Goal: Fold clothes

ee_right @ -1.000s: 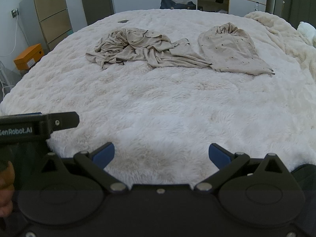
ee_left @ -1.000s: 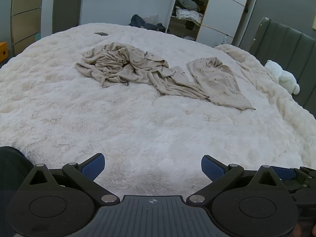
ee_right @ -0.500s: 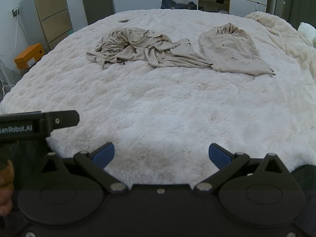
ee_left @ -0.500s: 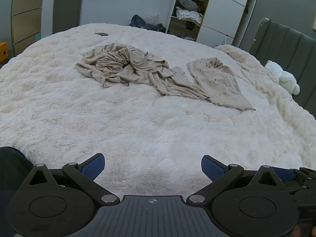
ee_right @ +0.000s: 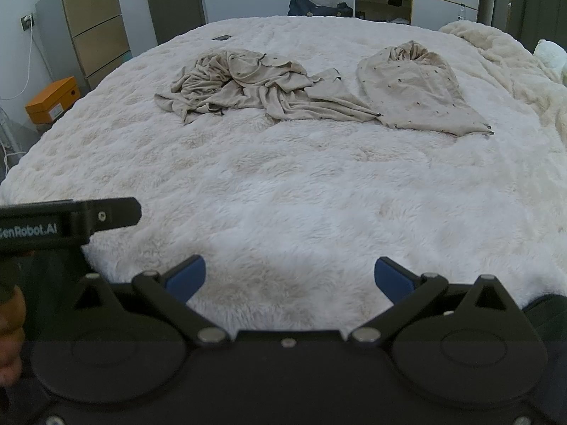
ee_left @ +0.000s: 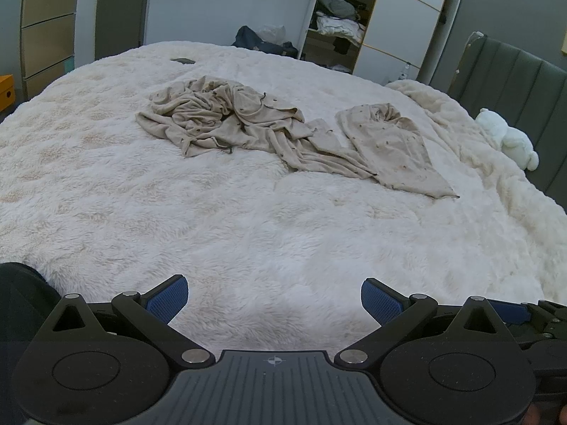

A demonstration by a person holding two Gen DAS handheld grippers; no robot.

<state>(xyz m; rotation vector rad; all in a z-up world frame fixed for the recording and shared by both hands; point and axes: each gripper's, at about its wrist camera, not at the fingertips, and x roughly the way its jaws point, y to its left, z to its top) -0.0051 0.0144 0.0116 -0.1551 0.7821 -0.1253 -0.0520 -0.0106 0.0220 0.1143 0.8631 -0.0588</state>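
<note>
Two beige dotted garments lie on a fluffy white bed (ee_left: 248, 241) (ee_right: 283, 194). The larger crumpled garment (ee_left: 226, 124) (ee_right: 248, 85) is spread in a heap toward the left. The smaller garment (ee_left: 393, 145) (ee_right: 414, 88) lies flatter to its right, touching the first one's edge. My left gripper (ee_left: 274, 299) hovers open over the bed's near edge, far short of the clothes, with nothing between its blue pads. My right gripper (ee_right: 290, 278) is likewise open and empty near the front edge. The left gripper's body (ee_right: 67, 217) shows at the left of the right wrist view.
A white plush toy (ee_left: 506, 138) and a cream blanket (ee_left: 450, 113) lie at the bed's right side by a grey headboard (ee_left: 514, 78). A dark phone (ee_left: 182, 60) rests at the far edge. An open wardrobe (ee_left: 340, 17), a door and an orange box (ee_right: 53, 104) stand beyond.
Both views have shifted only slightly; the clothes lie as before and both grippers stay open in the same place.
</note>
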